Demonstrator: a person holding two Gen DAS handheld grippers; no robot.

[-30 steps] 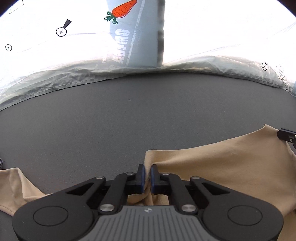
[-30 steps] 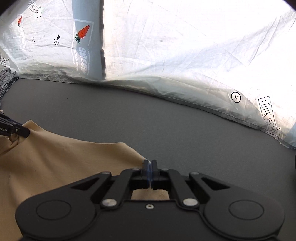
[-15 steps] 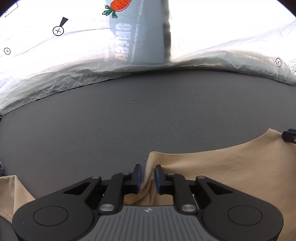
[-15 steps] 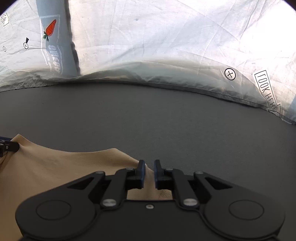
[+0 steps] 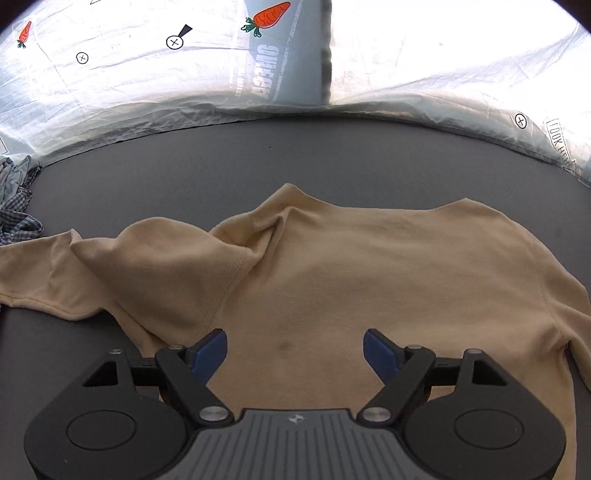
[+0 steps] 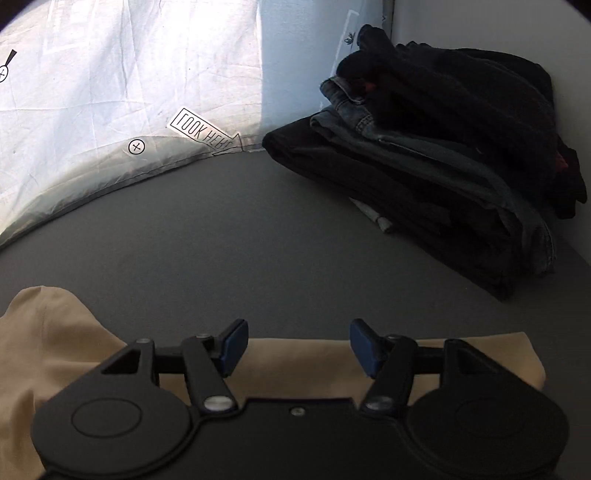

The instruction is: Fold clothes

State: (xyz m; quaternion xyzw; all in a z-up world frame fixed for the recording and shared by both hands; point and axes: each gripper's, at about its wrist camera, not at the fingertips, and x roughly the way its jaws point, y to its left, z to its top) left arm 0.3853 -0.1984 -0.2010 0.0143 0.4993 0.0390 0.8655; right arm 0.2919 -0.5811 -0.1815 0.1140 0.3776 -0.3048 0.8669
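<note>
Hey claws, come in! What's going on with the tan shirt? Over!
Left claw and right claw open, jaws just spread, nothing gripped. Tan shirt lies loose on the grey table, one sleeve crumpled. Folded dark pile off to the side.

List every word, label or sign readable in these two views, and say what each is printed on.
"LOOK HERE", upside down inside an arrow outline: on the white printed sheet, in the right wrist view; also at the right edge of the left wrist view.
Large white letters, mirrored, perhaps "QUEEN": on the grey panel under the carrot picture; not sure.
Small print beside them: too blurred.
Circled crosses: marks only.
The beige shirt: none.
</note>
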